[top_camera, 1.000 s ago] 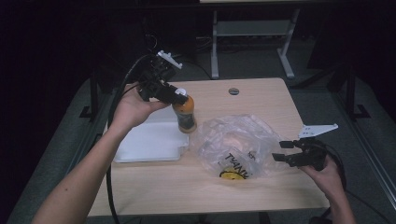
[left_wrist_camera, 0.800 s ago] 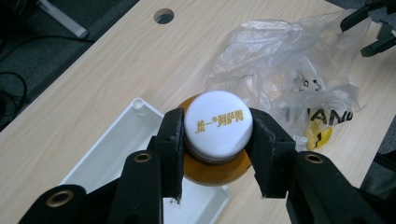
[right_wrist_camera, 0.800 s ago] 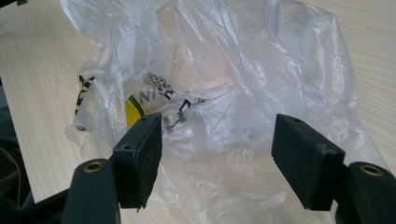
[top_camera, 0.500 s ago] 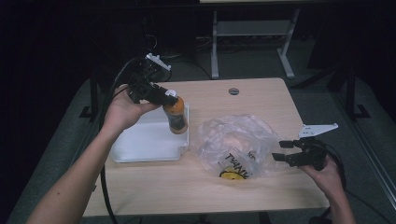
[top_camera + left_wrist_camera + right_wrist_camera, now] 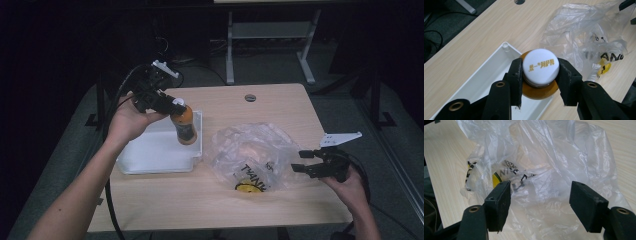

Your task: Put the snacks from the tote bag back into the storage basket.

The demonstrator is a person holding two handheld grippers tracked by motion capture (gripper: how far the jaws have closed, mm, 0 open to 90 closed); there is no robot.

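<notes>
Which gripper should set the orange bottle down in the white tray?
Left. The left gripper already clamps the orange bottle at its white cap, above the white tray. The right gripper stands open at the plastic bag, away from the tray.

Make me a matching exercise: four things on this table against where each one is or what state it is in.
Things:
1. bottle
2. tray
3. plastic bag
4. right gripper

States:
A. white, lying on the table's left half
B. open, at the bag's right edge
C. clamped at its white cap by the left gripper
D. crumpled, see-through, with black print

Pairs: 1-C, 2-A, 3-D, 4-B
</notes>
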